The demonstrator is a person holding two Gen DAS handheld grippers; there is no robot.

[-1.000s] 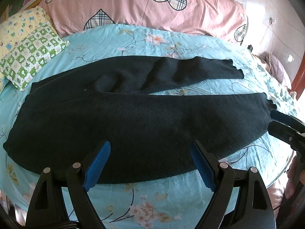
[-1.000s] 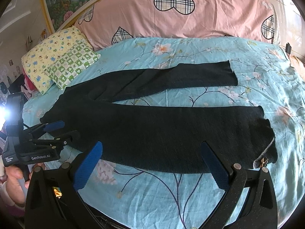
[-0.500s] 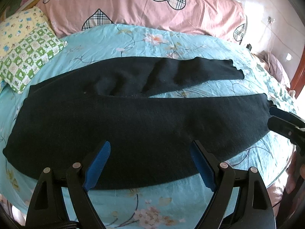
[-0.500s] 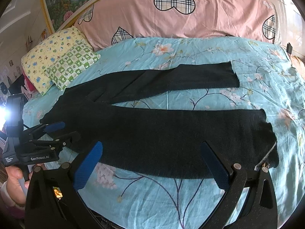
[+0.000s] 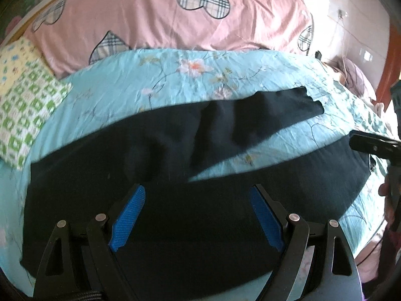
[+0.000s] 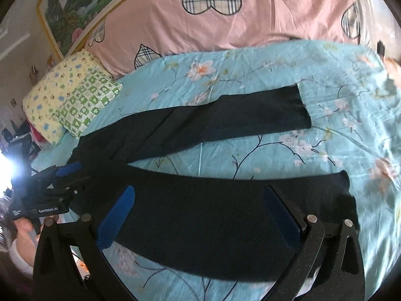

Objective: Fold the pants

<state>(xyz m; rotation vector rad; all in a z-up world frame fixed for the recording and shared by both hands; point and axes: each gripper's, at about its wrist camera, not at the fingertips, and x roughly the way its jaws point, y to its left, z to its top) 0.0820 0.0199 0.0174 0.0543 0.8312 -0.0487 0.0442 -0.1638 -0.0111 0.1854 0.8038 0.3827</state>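
Two blue-padded fingers of the left gripper (image 5: 196, 219) stand spread wide in the left wrist view, nothing between them, low over the black pants (image 5: 175, 200). The garment fills the space just ahead of and under this claw, its waist end running off to the claw's left, where the cloth's edge meets the turquoise floral bedsheet (image 5: 155, 75). Ahead and to the right the far leg tapers to a cuff, and a wedge of bare sheet opens between the two legs. Beyond that leg the sheet lies free up to the pink quilt (image 5: 175, 17); a green checked pillow (image 5: 27, 107) sits far left. At the right rim the right gripper (image 5: 373, 146) shows dark beside the near leg's cuff, whether touching it I cannot tell; the view is blurred

From the right wrist view, the right gripper (image 6: 203, 215) is likewise released, its fingers wide apart over the near leg, whose cuff edge ends just past the right finger. Ahead lies a broad band of open sheet, then the far leg with its cuff ahead and to the right. Far left, the left gripper (image 6: 62, 175) sits at the waist end, a hand (image 6: 23, 235) below it
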